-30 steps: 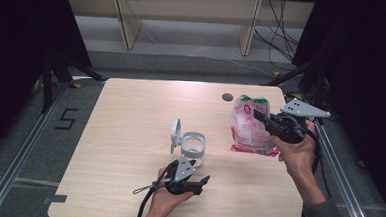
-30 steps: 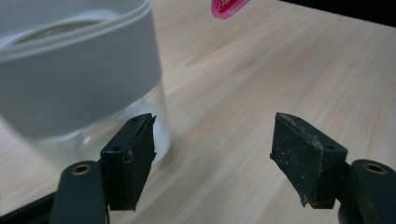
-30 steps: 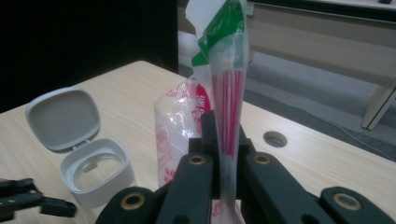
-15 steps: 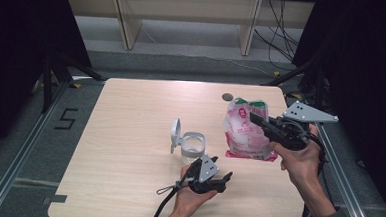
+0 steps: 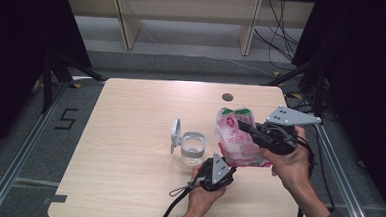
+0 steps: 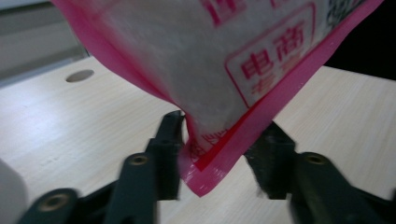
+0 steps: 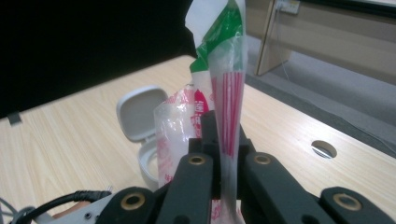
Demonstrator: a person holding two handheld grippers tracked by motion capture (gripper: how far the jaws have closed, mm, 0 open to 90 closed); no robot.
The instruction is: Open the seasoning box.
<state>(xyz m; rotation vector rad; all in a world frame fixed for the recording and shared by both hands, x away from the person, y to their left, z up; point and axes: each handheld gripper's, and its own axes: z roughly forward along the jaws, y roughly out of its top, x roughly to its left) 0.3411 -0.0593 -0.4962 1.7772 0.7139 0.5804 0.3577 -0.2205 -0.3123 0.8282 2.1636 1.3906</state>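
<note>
Overhead, two hand-held grippers meet at a pink bag (image 5: 237, 138) above the table (image 5: 129, 135).
Right gripper (image 5: 245, 129) pinches its edge; left gripper (image 5: 217, 166) jaws, just closing, flank its bottom corner, contact unclear, top cropped.

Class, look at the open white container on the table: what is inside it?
The white container stands with its lid flipped open. Its wall looks clear and nothing shows inside; from the right claw's view, the bag covers part of its opening.

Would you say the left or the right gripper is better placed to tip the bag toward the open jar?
Left, probably. The right gripper is shut on the bag edge, carrying it, while the left gripper brackets its bottom corner, jaws just closing, beside the jar.
</note>
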